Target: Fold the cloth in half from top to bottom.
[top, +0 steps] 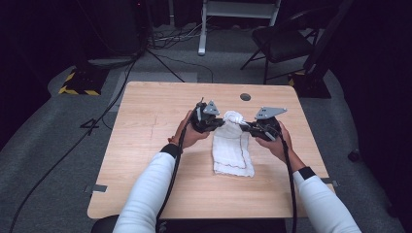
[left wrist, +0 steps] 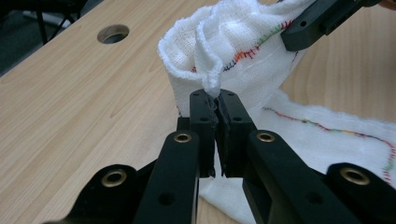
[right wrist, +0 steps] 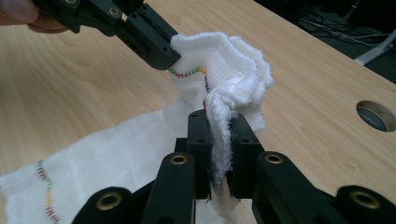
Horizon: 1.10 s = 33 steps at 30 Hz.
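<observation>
A white cloth (top: 232, 148) with coloured stitching along its edge lies on the wooden table (top: 145, 126), its far end lifted and bunched. My left gripper (top: 216, 122) is shut on the left part of that raised end; in the left gripper view (left wrist: 215, 100) its jaws pinch a fold of the white cloth (left wrist: 233, 51). My right gripper (top: 245, 126) is shut on the right part, and in the right gripper view (right wrist: 219, 121) the cloth (right wrist: 229, 79) is clamped between its jaws. The two grippers face each other closely above the table.
A round hole (top: 245, 97) sits in the table near its far edge. Beyond the table stand a black folding chair (top: 282, 41) and a white stand (top: 209, 24), with cables on the grey floor. A yellow-black striped block (top: 77, 87) lies at far left.
</observation>
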Tool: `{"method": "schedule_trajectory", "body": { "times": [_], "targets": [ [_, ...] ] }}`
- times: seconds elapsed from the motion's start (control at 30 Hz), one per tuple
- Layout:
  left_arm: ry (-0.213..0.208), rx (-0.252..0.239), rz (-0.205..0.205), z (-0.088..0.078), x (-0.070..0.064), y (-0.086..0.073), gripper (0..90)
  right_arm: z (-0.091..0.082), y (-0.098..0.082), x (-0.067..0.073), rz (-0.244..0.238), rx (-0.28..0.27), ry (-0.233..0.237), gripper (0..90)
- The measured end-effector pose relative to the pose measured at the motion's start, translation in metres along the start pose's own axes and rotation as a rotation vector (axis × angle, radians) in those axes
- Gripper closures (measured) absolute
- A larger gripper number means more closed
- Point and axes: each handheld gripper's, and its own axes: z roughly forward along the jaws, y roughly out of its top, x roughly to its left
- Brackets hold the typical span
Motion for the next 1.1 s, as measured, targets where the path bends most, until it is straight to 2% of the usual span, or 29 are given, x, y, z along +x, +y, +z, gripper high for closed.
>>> {"method": "schedule_trajectory", "body": {
  "times": [0.2, 0.33, 0.73, 0.83, 0.97, 1.03, 1.1],
  "targets": [
    [-0.035, -0.015, 0.052, -0.018, -0.018, -0.005, 85.8, -0.016, -0.011, 0.011, -0.019, -0.019, 0.056, 82.1],
    [-0.076, -0.016, 0.091, -0.027, -0.033, -0.010, 85.8, -0.024, -0.020, 0.022, -0.040, -0.014, 0.083, 82.0],
    [-0.139, 0.065, 0.171, -0.032, -0.073, -0.040, 85.6, -0.043, -0.044, 0.051, -0.086, 0.014, 0.154, 77.8],
    [-0.141, 0.104, 0.189, -0.032, -0.078, -0.048, 85.7, -0.045, -0.053, 0.060, -0.101, 0.039, 0.189, 78.0],
    [-0.147, 0.138, 0.176, -0.033, -0.081, -0.060, 85.7, -0.043, -0.065, 0.072, -0.116, 0.092, 0.216, 79.7],
    [-0.153, 0.148, 0.169, -0.035, -0.084, -0.066, 85.4, -0.043, -0.072, 0.078, -0.114, 0.115, 0.221, 78.2],
    [-0.165, 0.160, 0.179, -0.039, -0.088, -0.070, 83.9, -0.043, -0.077, 0.082, -0.116, 0.134, 0.210, 75.3]
  ]
}}
